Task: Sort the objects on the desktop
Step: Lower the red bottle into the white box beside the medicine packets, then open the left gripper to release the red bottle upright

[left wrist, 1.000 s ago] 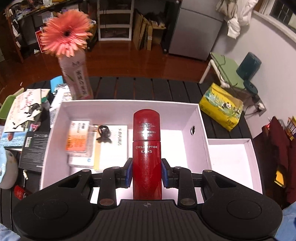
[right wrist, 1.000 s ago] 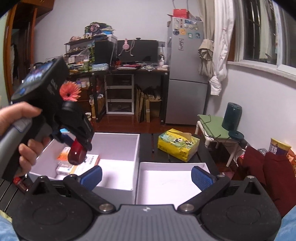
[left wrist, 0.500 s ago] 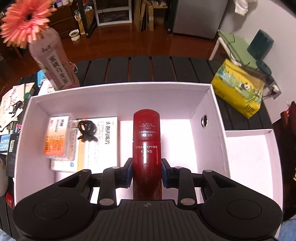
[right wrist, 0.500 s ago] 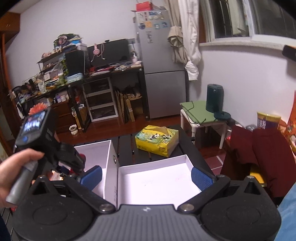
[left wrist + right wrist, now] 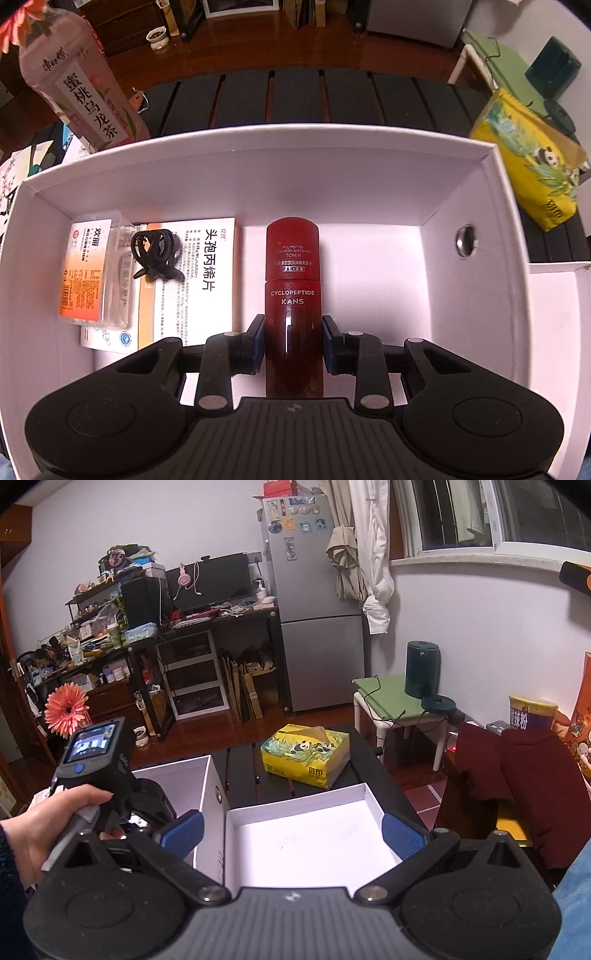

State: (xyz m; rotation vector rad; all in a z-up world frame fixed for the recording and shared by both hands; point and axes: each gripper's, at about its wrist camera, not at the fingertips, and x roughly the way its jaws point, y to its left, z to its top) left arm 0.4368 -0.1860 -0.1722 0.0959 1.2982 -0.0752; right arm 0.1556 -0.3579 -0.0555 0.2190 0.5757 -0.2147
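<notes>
My left gripper [image 5: 292, 341] has its jaws clamped on a red toner bottle [image 5: 293, 295] inside the white box [image 5: 258, 173], right of the medicine packets [image 5: 155, 280], while my right gripper [image 5: 291, 829] holds its jaws apart.

A dark slatted table [image 5: 295, 98] carries a deep white box [image 5: 280, 147] directly ahead of the left gripper. To its right sits a shallower white tray [image 5: 306, 843], ahead of the right gripper. Beyond the tray lies a yellow tissue pack [image 5: 306, 755]; a pink tea bottle [image 5: 79, 81] stands at the box's far left corner
</notes>
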